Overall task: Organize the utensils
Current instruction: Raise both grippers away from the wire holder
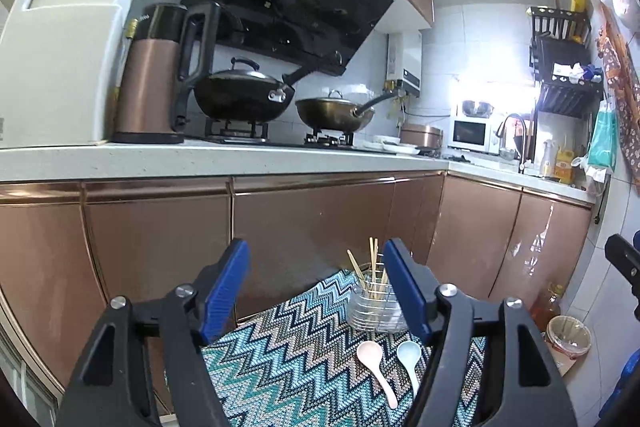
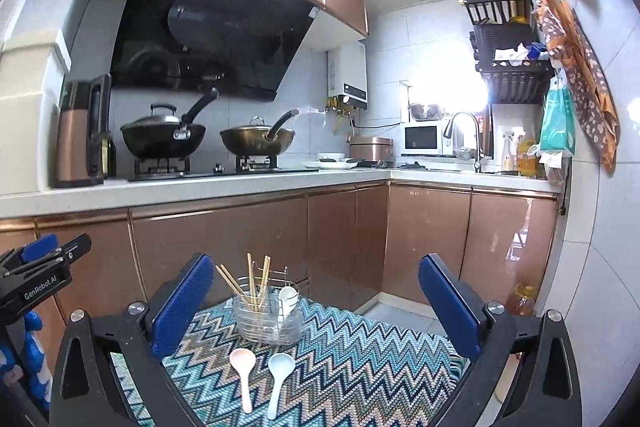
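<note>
Both hand-held grippers, left (image 1: 316, 291) and right (image 2: 316, 311), released and empty above pink spoon (image 2: 243, 367), blue spoon (image 2: 279, 371).

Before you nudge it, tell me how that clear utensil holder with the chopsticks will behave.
The utensil holder looks like thin clear plastic, so probably light and easy to slide on the zigzag cloth. The chopsticks lean well above its rim, so a high push may tip it.
</note>
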